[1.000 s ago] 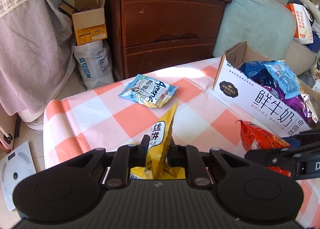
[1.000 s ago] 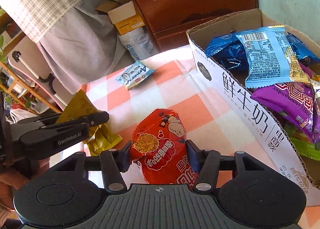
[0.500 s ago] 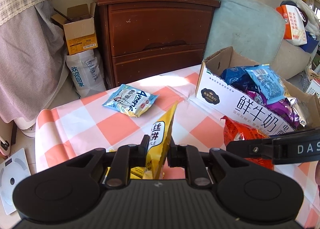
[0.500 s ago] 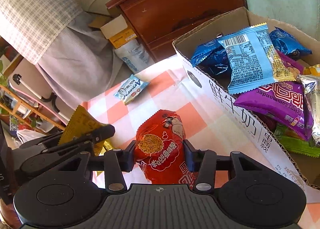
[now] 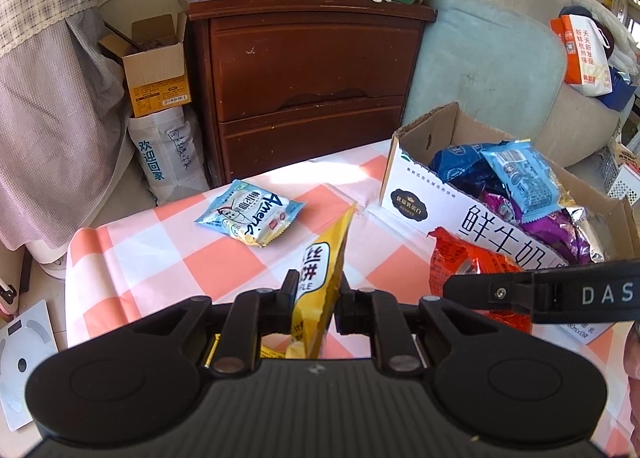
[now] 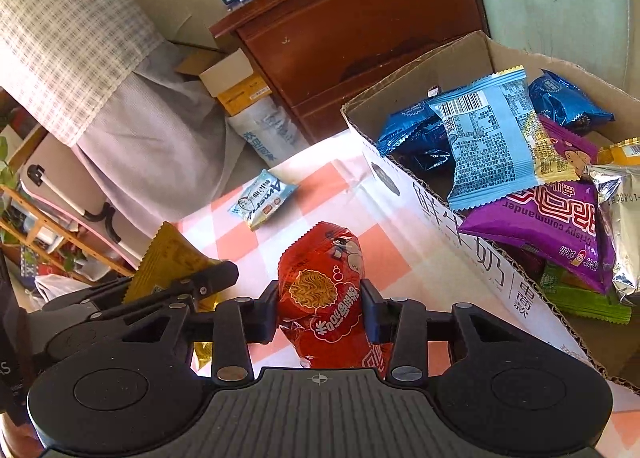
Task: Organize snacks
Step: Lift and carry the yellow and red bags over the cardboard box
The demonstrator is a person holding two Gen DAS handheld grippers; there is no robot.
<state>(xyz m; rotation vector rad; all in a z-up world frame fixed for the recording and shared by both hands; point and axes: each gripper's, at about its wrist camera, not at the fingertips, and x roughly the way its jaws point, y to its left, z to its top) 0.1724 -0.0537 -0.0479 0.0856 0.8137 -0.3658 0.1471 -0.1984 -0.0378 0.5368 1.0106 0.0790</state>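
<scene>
My left gripper (image 5: 316, 286) is shut on a yellow snack packet (image 5: 324, 258), which stands upright on edge between the pads, above the checked tablecloth (image 5: 168, 258). My right gripper (image 6: 320, 298) has its jaws closing, and both pads press the sides of a red noodle-snack packet (image 6: 324, 278). To the right stands an open milk carton box (image 6: 440, 210) holding several snack packets, blue, purple, silver and green. A light blue packet (image 5: 250, 214) lies flat on the cloth further back. In the right wrist view the left gripper (image 6: 208, 278) and its yellow packet (image 6: 168, 254) show at the left.
A brown chest of drawers (image 5: 312, 70) and a pale green sofa (image 5: 480, 70) stand behind the table. The table's left edge drops to the floor, where a small carton (image 5: 160, 74), a white bag (image 5: 160, 158) and a scale (image 5: 20, 358) sit.
The right jaws have narrowed onto the red packet, squeezing it, and that wrist has rolled a little. The left gripper has drifted slightly with the yellow packet still held.
</scene>
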